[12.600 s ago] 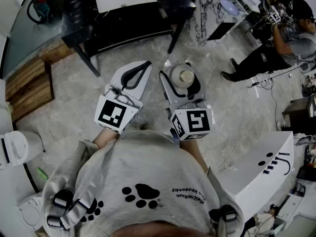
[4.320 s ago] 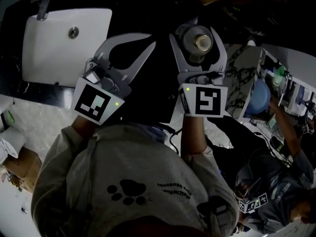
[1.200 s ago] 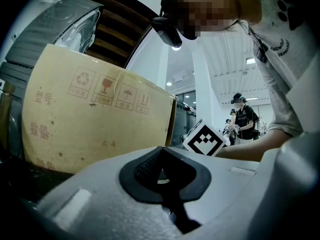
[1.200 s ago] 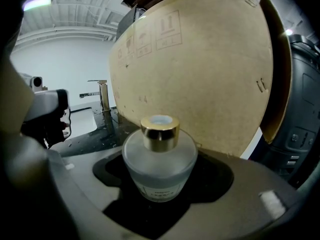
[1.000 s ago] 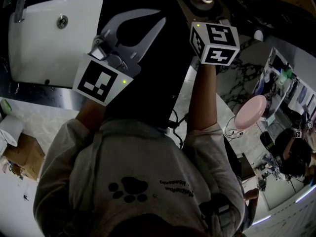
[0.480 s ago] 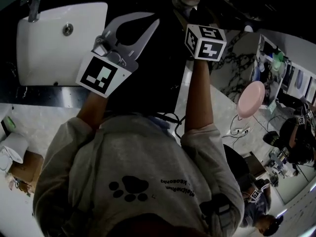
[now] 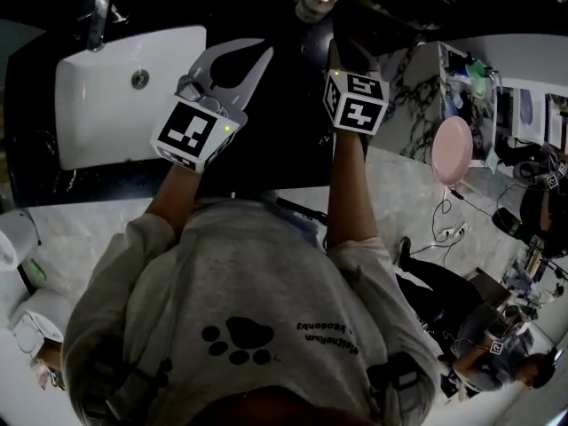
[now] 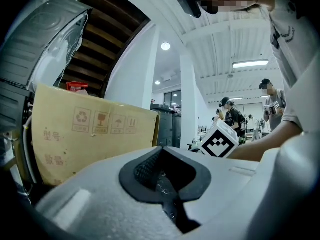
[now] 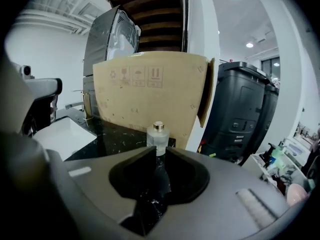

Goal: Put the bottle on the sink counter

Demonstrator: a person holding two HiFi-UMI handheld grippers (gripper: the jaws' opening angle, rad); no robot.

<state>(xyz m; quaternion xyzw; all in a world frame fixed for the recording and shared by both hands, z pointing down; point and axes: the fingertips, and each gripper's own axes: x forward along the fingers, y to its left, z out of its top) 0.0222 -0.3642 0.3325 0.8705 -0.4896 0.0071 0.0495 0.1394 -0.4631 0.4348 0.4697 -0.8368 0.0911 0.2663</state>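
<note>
Head view: the bottle (image 7: 312, 5) stands upright at the far edge of the black sink counter (image 7: 266, 145), right of the white basin (image 7: 106, 105). The right gripper (image 7: 344, 50) hangs just near of it.

Left gripper view: the left gripper (image 8: 161, 151) has its jaws together on nothing.

Right gripper view: the jaws stand slightly apart, and the bottle sits just beyond their tips, before a cardboard box (image 9: 150, 94).

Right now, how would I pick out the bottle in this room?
Find the white sink set in the black counter. Right of it, before the upright cardboard sheet, stands the bottle: small, frosted glass, gold-capped, alone on the dark top.
</note>
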